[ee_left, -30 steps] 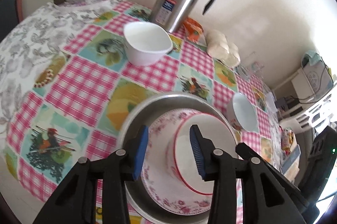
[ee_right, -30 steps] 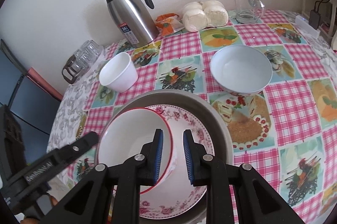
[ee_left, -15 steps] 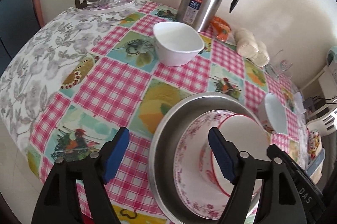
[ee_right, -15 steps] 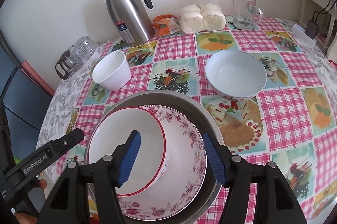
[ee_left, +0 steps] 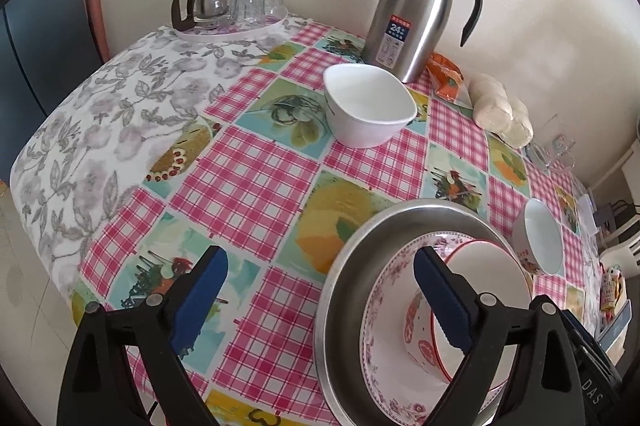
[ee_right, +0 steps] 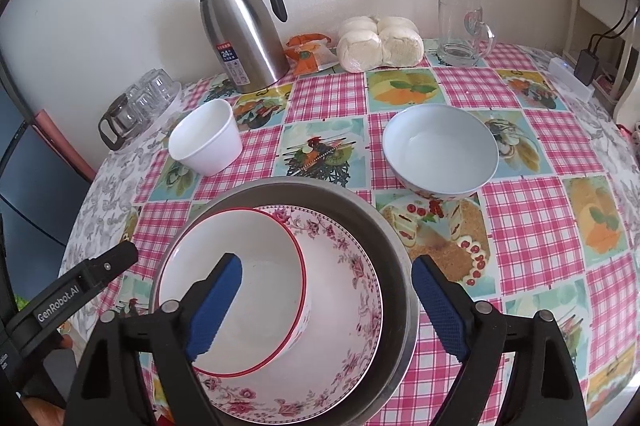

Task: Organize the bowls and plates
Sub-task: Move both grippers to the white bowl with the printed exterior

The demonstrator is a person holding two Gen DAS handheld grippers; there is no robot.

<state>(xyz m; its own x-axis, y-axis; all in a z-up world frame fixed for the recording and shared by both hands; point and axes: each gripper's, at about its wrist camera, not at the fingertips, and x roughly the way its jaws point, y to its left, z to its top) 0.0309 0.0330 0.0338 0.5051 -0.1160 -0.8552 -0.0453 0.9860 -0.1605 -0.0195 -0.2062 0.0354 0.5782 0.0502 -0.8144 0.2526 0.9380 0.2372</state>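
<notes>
A red-rimmed bowl (ee_right: 256,266) leans tilted in a floral plate (ee_right: 352,266), which lies inside a steel pan (ee_right: 320,192). My right gripper (ee_right: 326,262) hovers over them with its jaws opening. Its left pad is above the bowl's inside, its right pad is past the pan's rim, and neither presses on anything. My left gripper (ee_left: 320,266) straddles the pan's left rim (ee_left: 360,238), jaws opening, with nothing gripped. Farther back stand a white squarish bowl (ee_left: 368,106) and a pale round bowl (ee_right: 440,150).
At the back against the wall stand a steel thermos jug (ee_right: 240,30), an orange packet (ee_right: 308,52), bagged buns (ee_right: 380,44) and a glass mug (ee_right: 460,30). A tray of glasses with a small glass pot (ee_left: 228,2) sits at the far left corner. The table edge (ee_left: 48,162) drops off at left.
Both grippers have opened wide and let go of the red-rimmed bowl, which stays in the floral plate. The left wrist view has swung left and tilted up.
</notes>
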